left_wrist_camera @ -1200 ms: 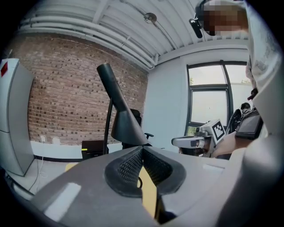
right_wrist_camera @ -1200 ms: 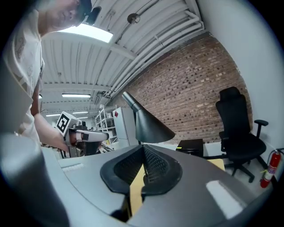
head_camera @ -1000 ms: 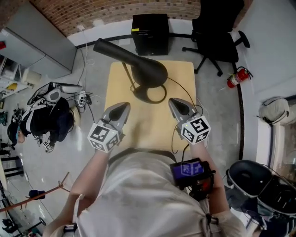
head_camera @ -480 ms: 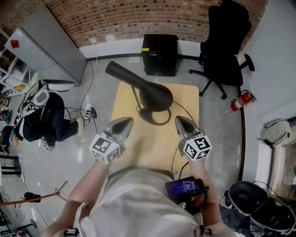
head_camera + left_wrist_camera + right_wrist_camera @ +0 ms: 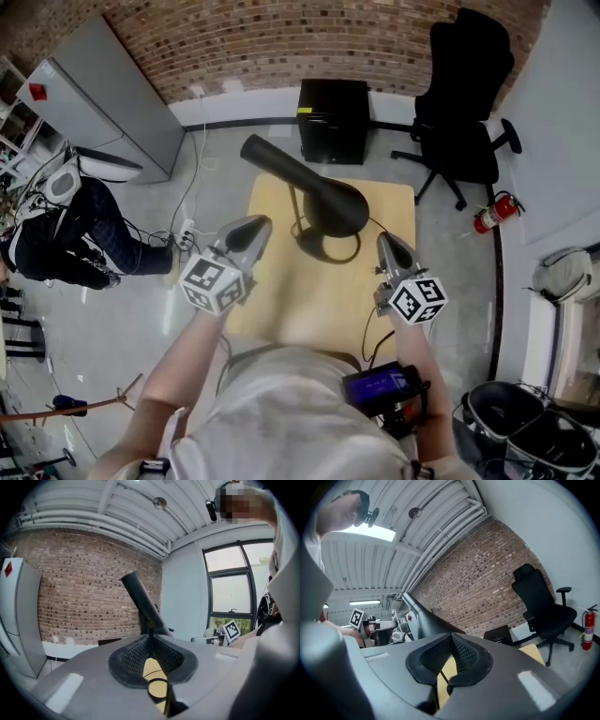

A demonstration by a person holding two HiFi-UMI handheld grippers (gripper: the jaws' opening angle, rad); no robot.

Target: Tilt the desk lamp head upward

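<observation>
A black desk lamp stands on a small wooden table (image 5: 272,300). Its long cone head (image 5: 309,183) slants from upper left down to the right above a ring base (image 5: 328,247). My left gripper (image 5: 259,223) hovers left of the lamp, clear of it. Its jaws have just been opening to a narrow slit, with nothing between them. The left gripper view looks past that gripper (image 5: 151,641) at the lamp head (image 5: 140,604). My right gripper (image 5: 384,237) is shut and empty, right of the base. The right gripper view shows the right gripper (image 5: 451,639) and the lamp head (image 5: 419,618) beyond.
The lamp's cable (image 5: 378,225) runs off the table's right side. Behind the table stand a black box (image 5: 333,122) and an office chair (image 5: 464,94). A fire extinguisher (image 5: 494,213) lies at the right. A grey cabinet (image 5: 94,94) and a person (image 5: 56,225) are at the left.
Both grippers have moved forward toward the lamp, the left one also rising. The head view has shifted, so the table and lamp sit lower and further right.
</observation>
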